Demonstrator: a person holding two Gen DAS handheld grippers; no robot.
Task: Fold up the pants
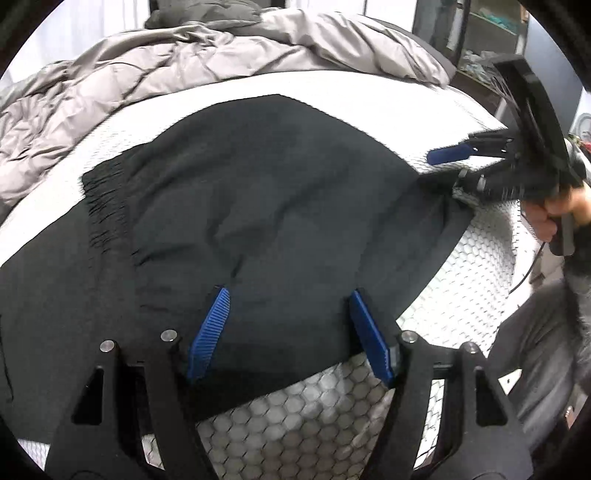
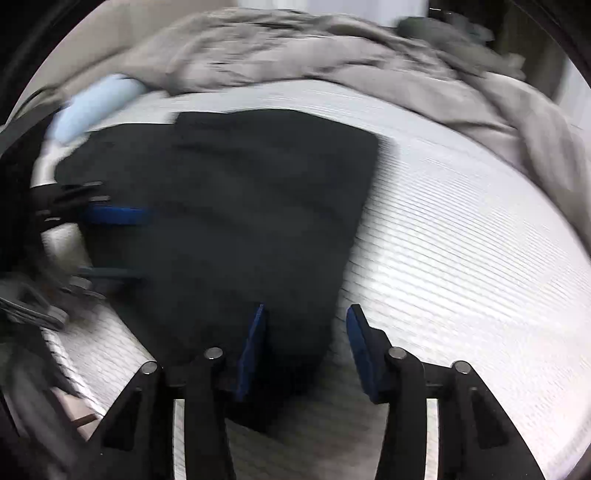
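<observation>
Black pants (image 1: 258,192) lie flat, folded over, on a white mattress (image 1: 332,417) with a honeycomb weave; the gathered waistband (image 1: 107,206) is at the left. My left gripper (image 1: 288,332) is open over the pants' near edge, its blue pads astride the cloth. My right gripper (image 1: 439,168), held by a hand (image 1: 554,214), stands open at the pants' right corner. The right wrist view is blurred: the pants (image 2: 229,206) fill its middle, with my right gripper (image 2: 306,350) open over their near corner. My left gripper (image 2: 112,243) shows at the left edge.
A rumpled grey duvet (image 1: 184,62) is heaped along the far side of the bed. A pale blue pillow (image 2: 99,99) lies at the far left in the right wrist view. A person's grey-trousered leg (image 1: 535,350) stands by the mattress edge, and dark shelves (image 1: 487,33) behind.
</observation>
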